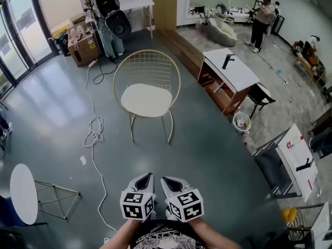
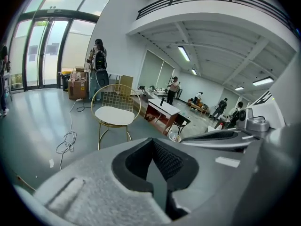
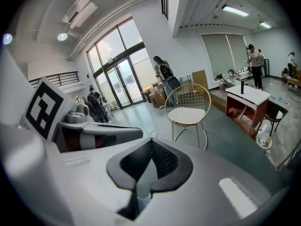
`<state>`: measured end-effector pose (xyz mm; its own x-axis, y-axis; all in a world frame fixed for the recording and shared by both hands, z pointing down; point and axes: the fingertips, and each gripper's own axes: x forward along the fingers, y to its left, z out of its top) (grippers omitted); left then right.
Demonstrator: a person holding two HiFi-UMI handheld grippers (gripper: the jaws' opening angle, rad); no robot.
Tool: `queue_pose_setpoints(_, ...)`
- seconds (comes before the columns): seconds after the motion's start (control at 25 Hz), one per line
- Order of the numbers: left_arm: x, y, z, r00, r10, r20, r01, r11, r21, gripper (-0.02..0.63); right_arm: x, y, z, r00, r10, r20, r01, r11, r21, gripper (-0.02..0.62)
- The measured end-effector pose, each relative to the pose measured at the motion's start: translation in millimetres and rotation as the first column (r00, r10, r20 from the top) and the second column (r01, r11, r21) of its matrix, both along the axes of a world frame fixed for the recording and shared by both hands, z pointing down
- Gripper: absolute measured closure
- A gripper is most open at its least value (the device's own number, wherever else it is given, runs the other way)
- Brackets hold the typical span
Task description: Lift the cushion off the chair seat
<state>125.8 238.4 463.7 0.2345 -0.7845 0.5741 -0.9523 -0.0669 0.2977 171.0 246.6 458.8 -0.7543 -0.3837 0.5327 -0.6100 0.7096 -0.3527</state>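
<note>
Cushion [image 1: 147, 98] lies on wire chair [image 1: 148, 69]; grey floor [image 1: 207, 152], glass doors [image 1: 21, 22].

The left claw [image 1: 144, 179] and right claw [image 1: 167, 181] are held side by side, close together, both tilted downward, jaws together and empty

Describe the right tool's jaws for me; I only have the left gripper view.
Observer: The right tool has its jaws together, with nothing between them.
Operator: Give me both tools' position from above.
Observer: The left tool and right tool sit side by side near the person's body, with bare floor between them and the chair.
Operator: Report what's off my left edge.
Observer: A round white side table is at the head view's lower left, apart from the floor cable.
</note>
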Motion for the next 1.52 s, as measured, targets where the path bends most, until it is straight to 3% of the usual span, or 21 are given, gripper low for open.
queue_pose_setpoints(0.44,-94.5,-64.3,4.0,0.994,0.075,-0.08,-0.075,0.997,0.009,0.615,-95.3,-63.5,-7.3,0.995,0.079,-0.059,-0.077,0.996,0.033,0.603)
queue_pose_setpoints(0.96,-130.2,-137.3,-2.8,0.964,0.254,-0.078,-0.249,0.966,0.069,0.615,-137.4,-128.7,-16.5,0.971,0.226,-0.075,-0.218,0.971,0.104,0.603)
queue_pose_setpoints(1.28,-160.1,-149.2,7.2,0.971,0.224,-0.087,-0.222,0.974,0.036,0.615,-167.5,-153.9,-12.1,0.975,0.215,-0.057,-0.209,0.974,0.085,0.602)
queue_pose_setpoints(1.52,-173.2,-173.3,16.9,0.985,0.161,-0.068,-0.161,0.987,0.013,0.615,-178.6,-180.2,-2.8,0.987,0.156,-0.039,-0.153,0.986,0.072,0.601)
